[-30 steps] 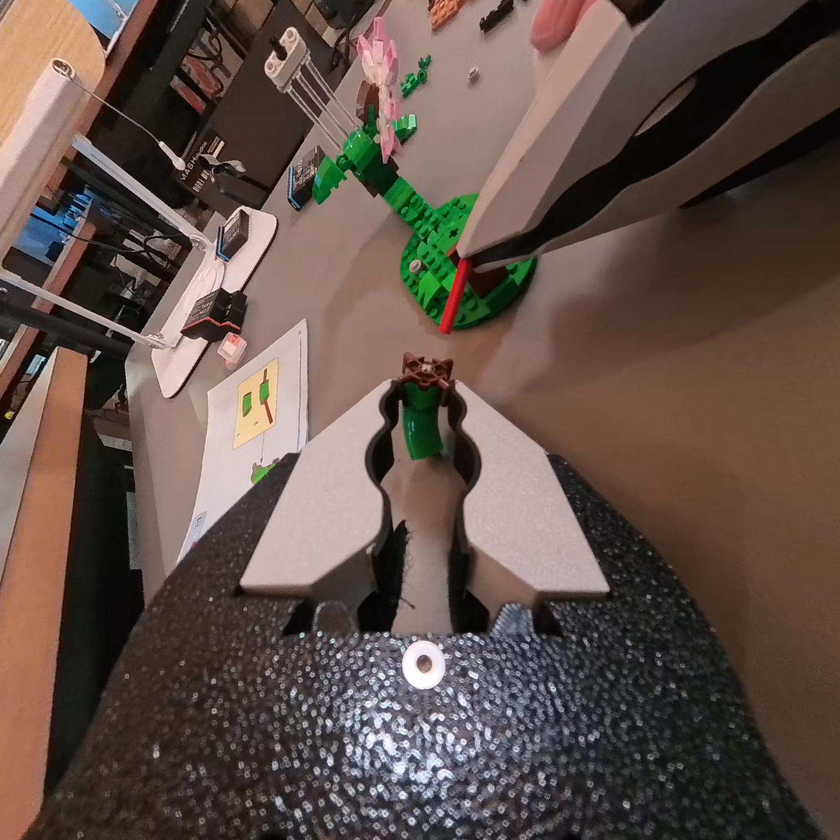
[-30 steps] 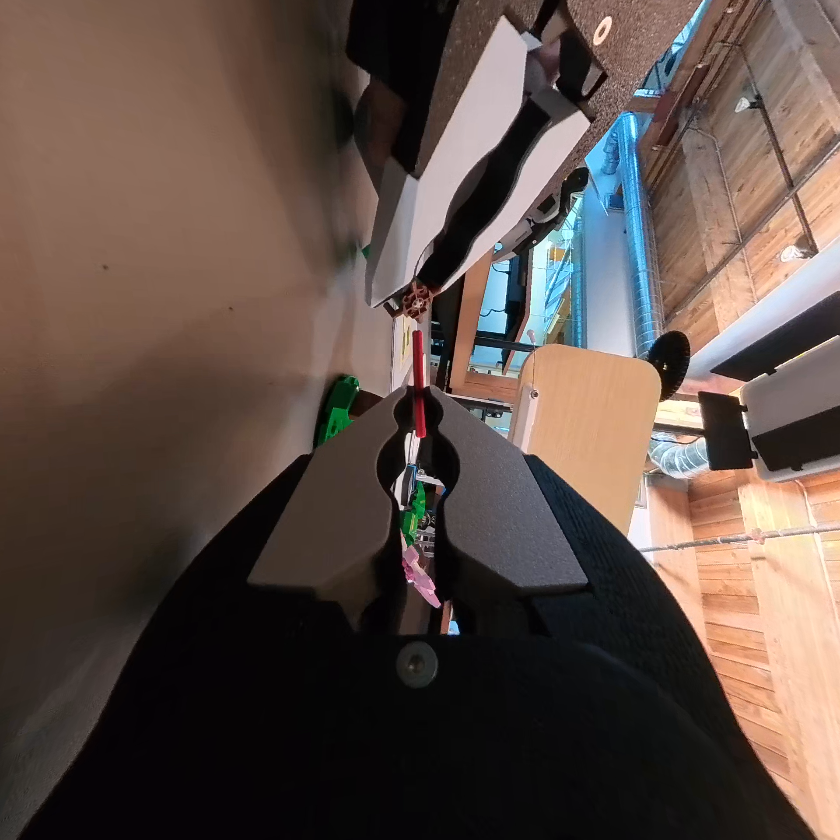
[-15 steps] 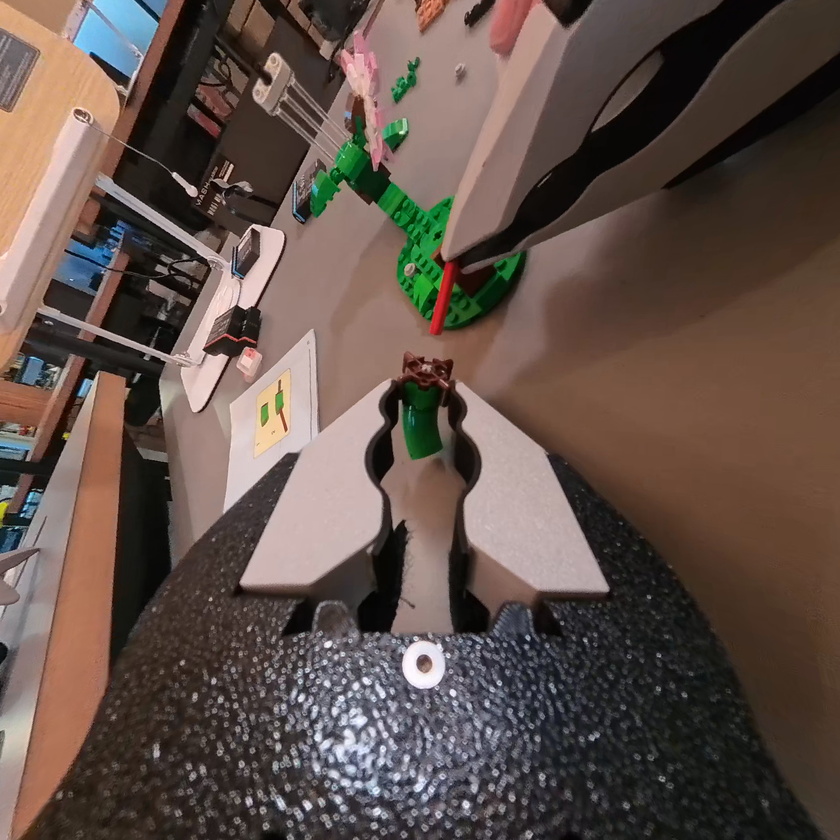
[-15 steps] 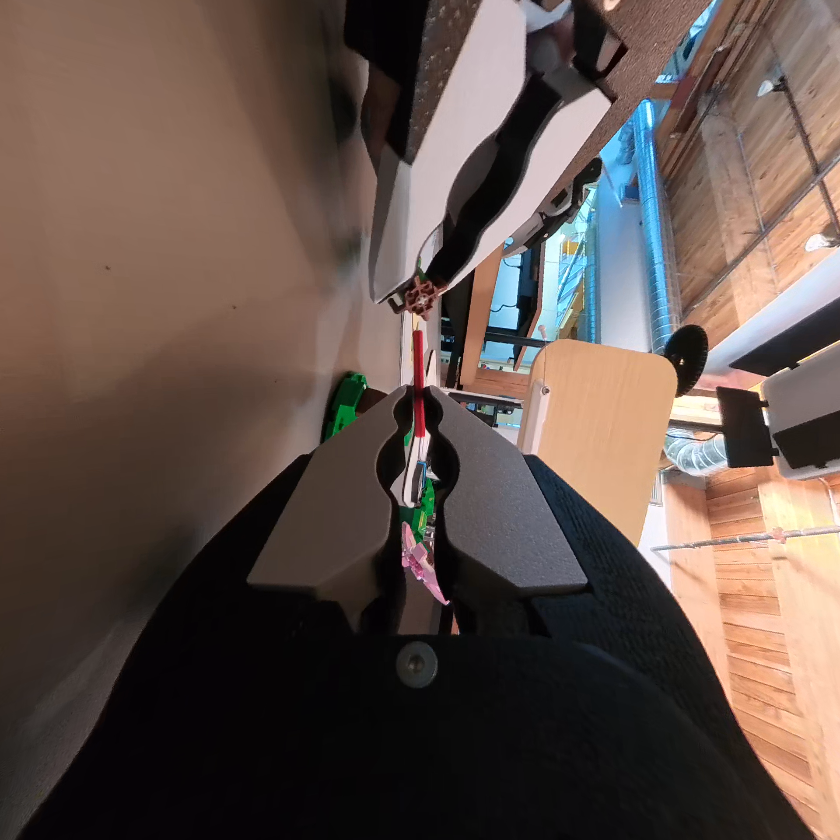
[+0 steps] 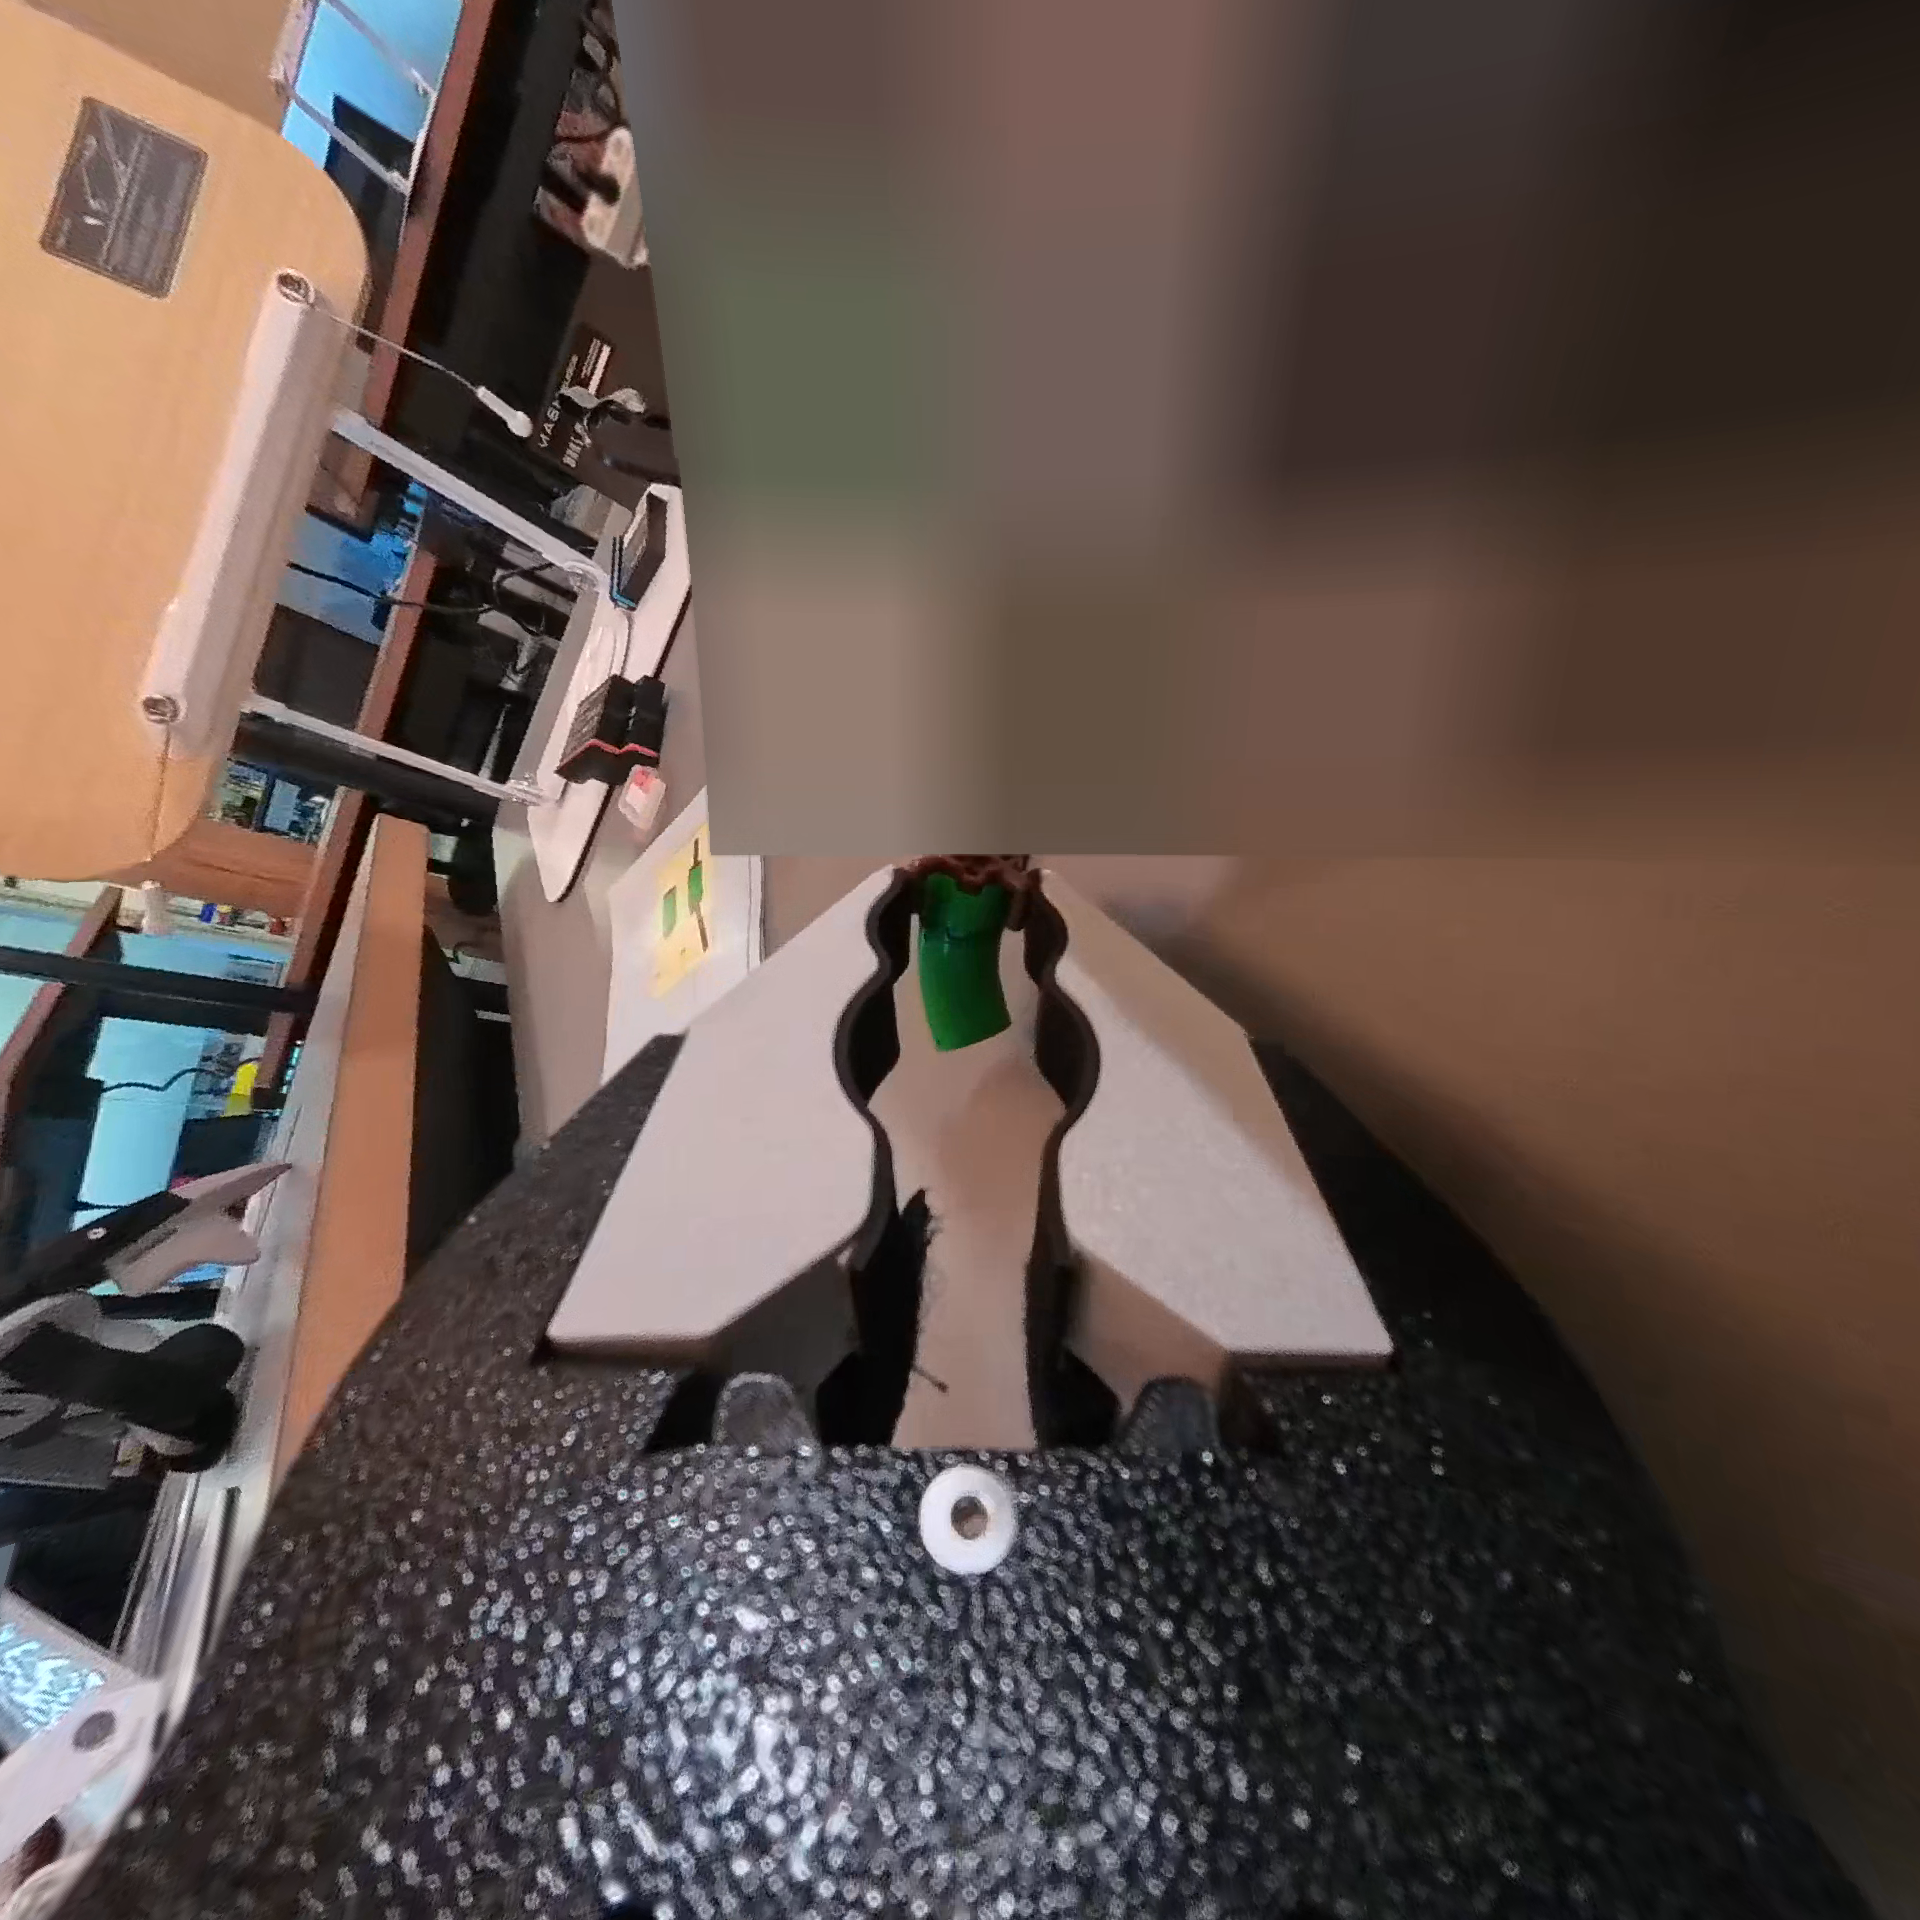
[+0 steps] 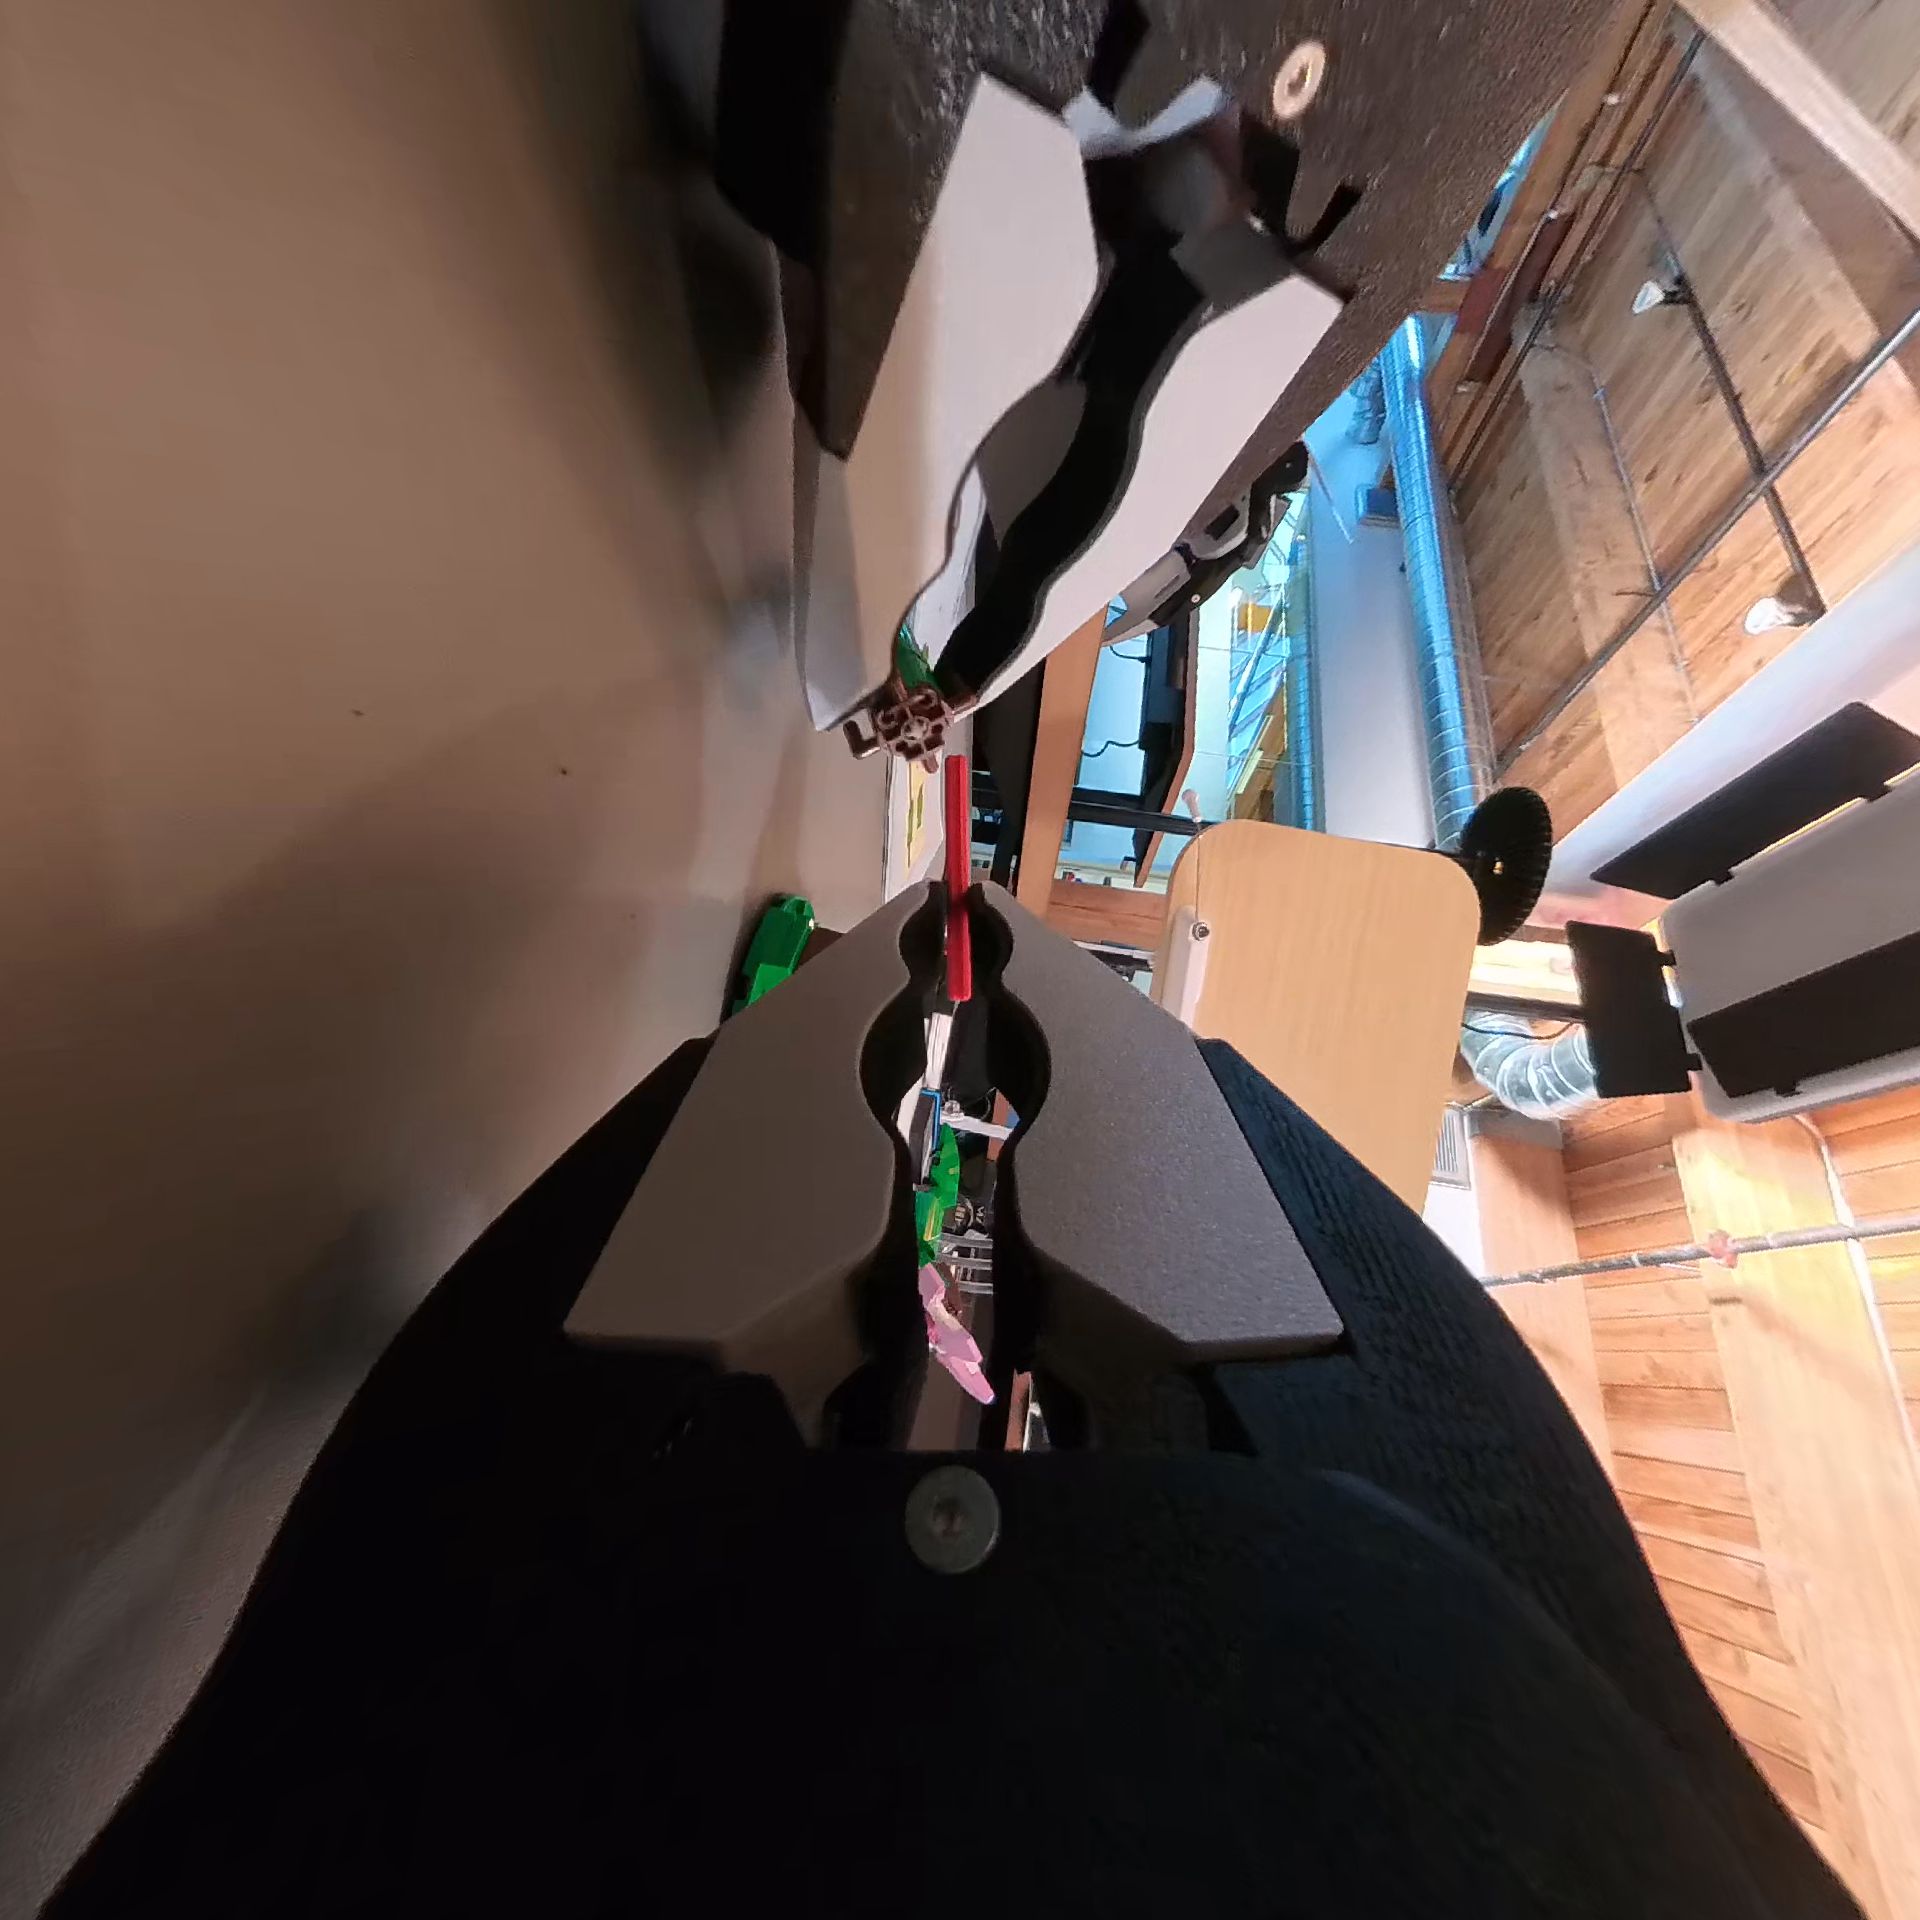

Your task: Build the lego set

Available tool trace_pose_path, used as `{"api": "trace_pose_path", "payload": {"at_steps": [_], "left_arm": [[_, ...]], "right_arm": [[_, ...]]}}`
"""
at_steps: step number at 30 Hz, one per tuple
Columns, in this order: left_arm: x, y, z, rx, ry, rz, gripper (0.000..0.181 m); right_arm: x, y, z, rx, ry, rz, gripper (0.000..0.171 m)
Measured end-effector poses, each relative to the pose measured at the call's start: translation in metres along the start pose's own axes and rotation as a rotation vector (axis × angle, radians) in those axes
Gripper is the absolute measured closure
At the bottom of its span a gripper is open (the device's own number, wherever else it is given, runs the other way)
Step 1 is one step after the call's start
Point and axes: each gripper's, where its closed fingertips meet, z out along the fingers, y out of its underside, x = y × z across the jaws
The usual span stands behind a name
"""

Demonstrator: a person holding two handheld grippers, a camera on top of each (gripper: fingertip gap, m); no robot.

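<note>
Grey tabletop (image 6: 364, 520): instruction sheet's (image 5: 681, 925) print too small.

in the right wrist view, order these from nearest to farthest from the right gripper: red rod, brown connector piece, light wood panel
1. red rod, clamped between the right gripper tips.
2. brown connector piece, just beyond the rod's tip, held by the left gripper.
3. light wood panel, background, right side.

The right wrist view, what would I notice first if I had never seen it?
First, the thin red rod pinched in the right tool at the middle, pointing at a brown cross-shaped piece just above it. That piece sits at the tip of the left tool, which reaches in from the top. In the left wrist view, a curved green stem shows between that tool's fingers, under a big blurred patch.
</note>
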Motion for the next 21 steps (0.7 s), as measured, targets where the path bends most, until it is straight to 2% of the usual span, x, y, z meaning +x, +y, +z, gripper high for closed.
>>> {"api": "trace_pose_path", "payload": {"at_steps": [11, 21], "left_arm": [[-0.0023, 0.0005, 0.0001, 0.001, -0.008, -0.015, 0.162], [0.0011, 0.0004, 0.0018, 0.001, 0.022, -0.042, 0.162]], "right_arm": [[-0.0052, 0.004, 0.0013, -0.023, -0.033, 0.003, 0.169], [0.001, 0.0042, 0.0016, -0.032, 0.005, -0.014, 0.169]]}}
